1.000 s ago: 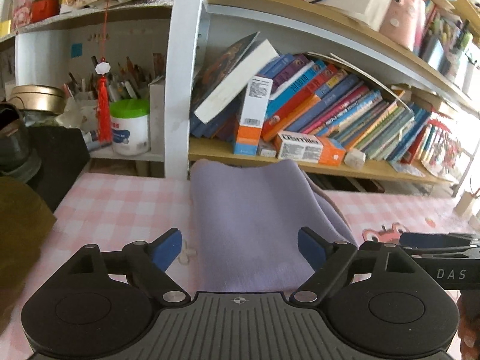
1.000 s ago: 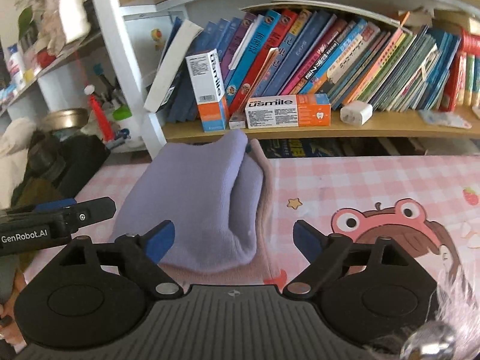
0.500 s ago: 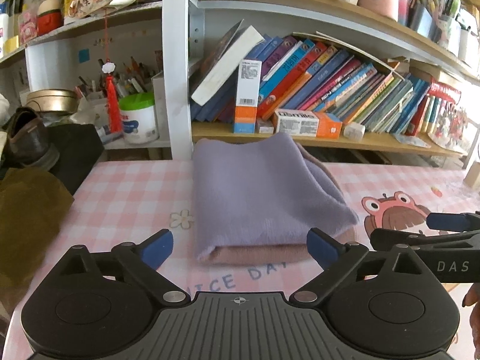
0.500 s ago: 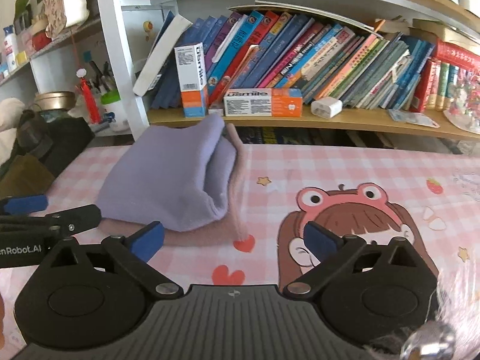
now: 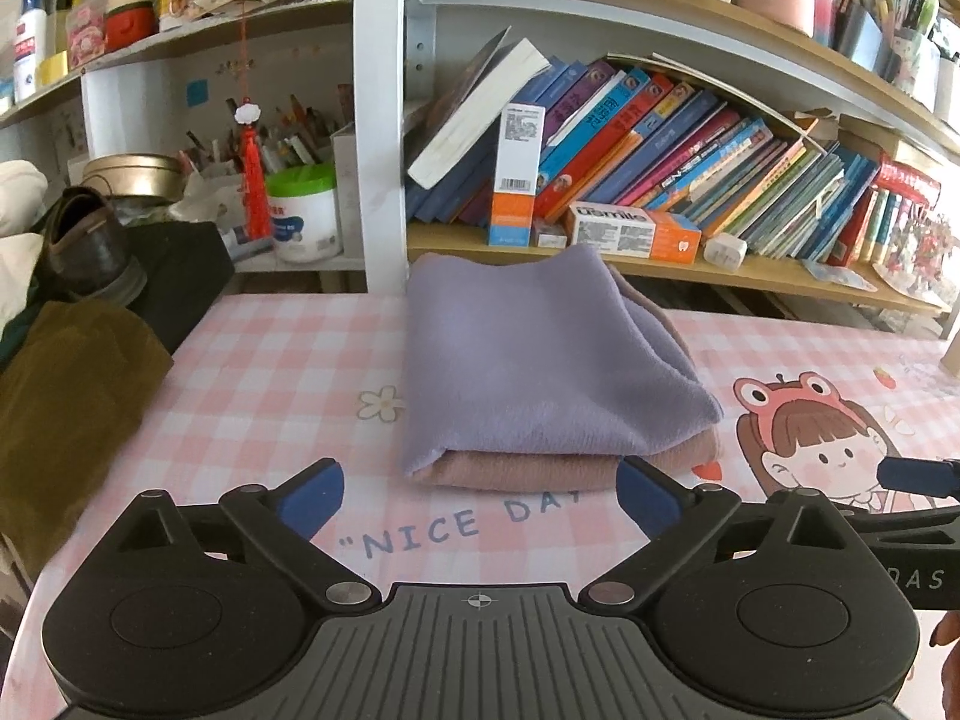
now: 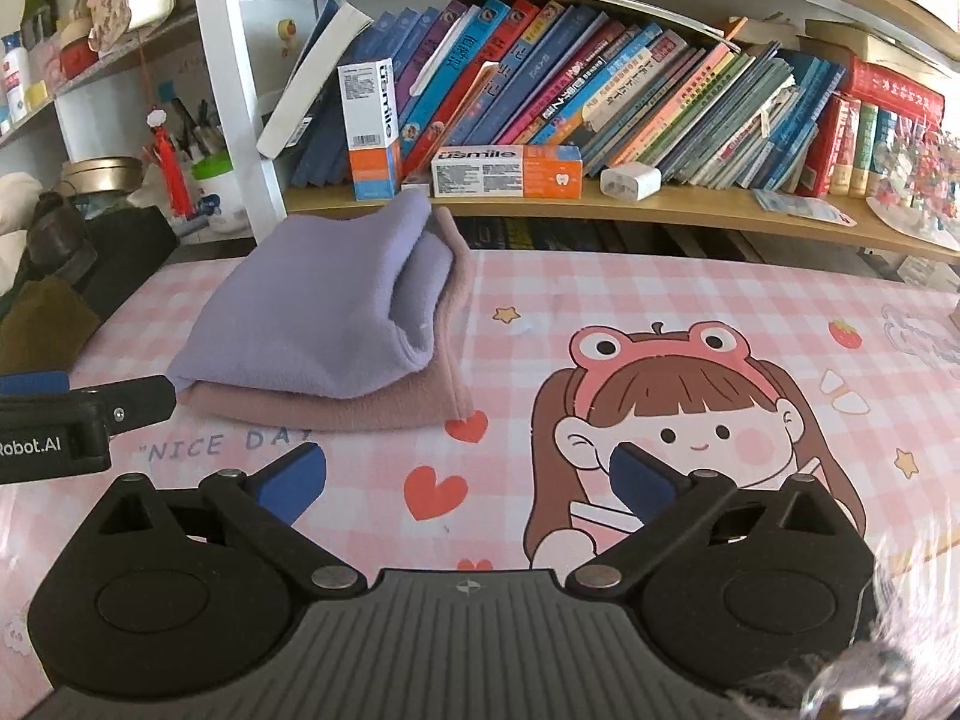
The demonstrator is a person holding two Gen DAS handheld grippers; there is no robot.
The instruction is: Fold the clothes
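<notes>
Both grippers, left gripper (image 5: pixel 479 495) and right gripper (image 6: pixel 468 480), have drawn back from the folded stack (image 5: pixel 540 366), jaws now wide open and empty, leaving the purple cloth atop the pink one on the counter (image 5: pixel 270 372); this fold appears complete.

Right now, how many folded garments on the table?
2, stacked by the shelf: lilac garment on top, pink garment underneath. An unfolded olive cloth lies at the left edge; more may be hidden.
</notes>
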